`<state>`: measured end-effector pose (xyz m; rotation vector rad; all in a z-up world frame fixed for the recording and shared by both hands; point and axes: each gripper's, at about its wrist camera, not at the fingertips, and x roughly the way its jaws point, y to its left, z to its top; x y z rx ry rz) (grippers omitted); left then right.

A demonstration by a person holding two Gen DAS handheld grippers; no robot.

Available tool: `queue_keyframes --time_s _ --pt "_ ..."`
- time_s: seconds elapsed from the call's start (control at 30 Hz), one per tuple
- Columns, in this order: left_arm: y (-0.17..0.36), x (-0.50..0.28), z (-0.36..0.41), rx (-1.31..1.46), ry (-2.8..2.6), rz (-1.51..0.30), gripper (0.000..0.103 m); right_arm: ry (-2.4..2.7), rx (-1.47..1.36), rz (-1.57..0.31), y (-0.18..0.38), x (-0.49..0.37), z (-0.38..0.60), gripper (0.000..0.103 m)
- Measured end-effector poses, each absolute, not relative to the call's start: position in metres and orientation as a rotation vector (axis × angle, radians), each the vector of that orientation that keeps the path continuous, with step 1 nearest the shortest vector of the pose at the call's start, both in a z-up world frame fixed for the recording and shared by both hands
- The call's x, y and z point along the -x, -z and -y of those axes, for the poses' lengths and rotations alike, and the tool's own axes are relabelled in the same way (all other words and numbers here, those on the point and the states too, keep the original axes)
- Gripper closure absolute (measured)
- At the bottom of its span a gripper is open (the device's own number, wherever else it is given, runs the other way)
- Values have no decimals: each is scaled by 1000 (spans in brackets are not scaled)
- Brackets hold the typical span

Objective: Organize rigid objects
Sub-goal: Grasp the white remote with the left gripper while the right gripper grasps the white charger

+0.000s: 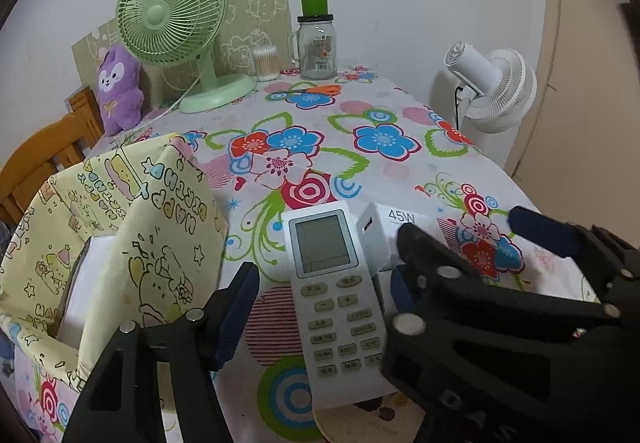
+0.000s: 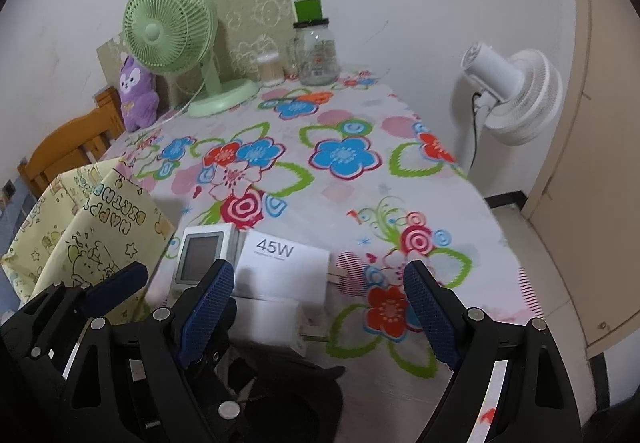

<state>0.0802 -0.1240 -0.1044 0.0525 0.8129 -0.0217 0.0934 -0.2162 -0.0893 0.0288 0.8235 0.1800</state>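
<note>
A white remote control (image 1: 336, 295) lies on the flowered tablecloth (image 1: 360, 147) between the fingers of my left gripper (image 1: 320, 307), which is open around it without touching. A white charger (image 1: 370, 239) and a white "45W" box (image 2: 280, 267) lie just right of the remote. The remote also shows in the right wrist view (image 2: 200, 259). My right gripper (image 2: 320, 319) is open and empty above the box's near end. A yellow patterned fabric bin (image 1: 120, 243) stands at the left with a white box (image 1: 86, 291) inside.
At the far end stand a green desk fan (image 1: 176, 31), a purple plush (image 1: 118, 87), a cotton-swab jar (image 1: 267, 63), a glass jar with a green cap (image 1: 317, 43) and orange scissors (image 1: 316, 90). A white floor fan (image 1: 496, 87) stands off the right edge. A wooden chair (image 1: 44, 159) is at left.
</note>
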Motion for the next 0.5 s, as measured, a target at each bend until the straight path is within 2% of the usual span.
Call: queue_keyframes --time_s 0.5 --pt "104 -101 117 -9 71 -853 33 -168 -80 -897 99 -122 213 14"
